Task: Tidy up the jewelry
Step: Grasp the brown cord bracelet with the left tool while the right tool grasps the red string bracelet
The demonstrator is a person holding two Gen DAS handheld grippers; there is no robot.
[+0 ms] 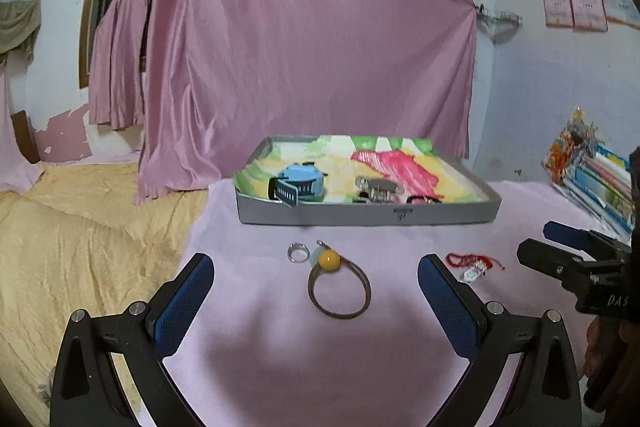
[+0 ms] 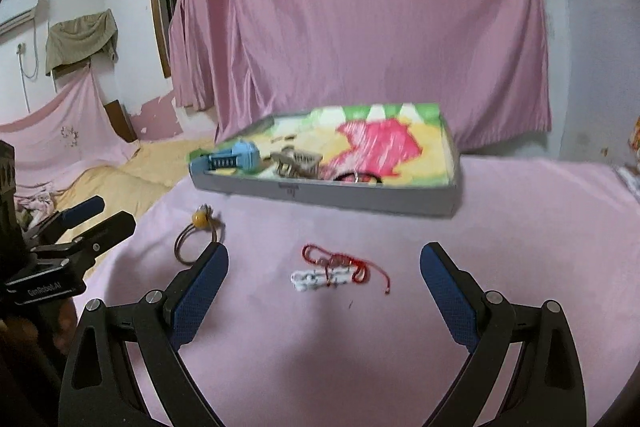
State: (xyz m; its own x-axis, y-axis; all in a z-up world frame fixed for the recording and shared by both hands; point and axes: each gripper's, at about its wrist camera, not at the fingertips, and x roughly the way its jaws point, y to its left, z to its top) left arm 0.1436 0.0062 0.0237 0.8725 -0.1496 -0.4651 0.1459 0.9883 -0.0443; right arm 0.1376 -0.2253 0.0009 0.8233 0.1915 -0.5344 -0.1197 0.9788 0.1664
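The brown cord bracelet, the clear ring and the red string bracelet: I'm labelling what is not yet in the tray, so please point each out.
brown cord bracelet [image 1: 339,290], left wrist view, on its yellow bead.
clear ring [image 1: 298,251], left wrist view, on its band.
red string bracelet [image 2: 340,263], right wrist view, on its knotted middle.

Right gripper jaws spread above red cord bracelet.

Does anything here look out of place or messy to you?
Yes. Three pieces lie loose on the pink cloth in front of the tray instead of in it: a clear ring, a brown cord bracelet with a yellow bead, and a tangled red string beside a white charm. Both grippers are open, holding nothing.
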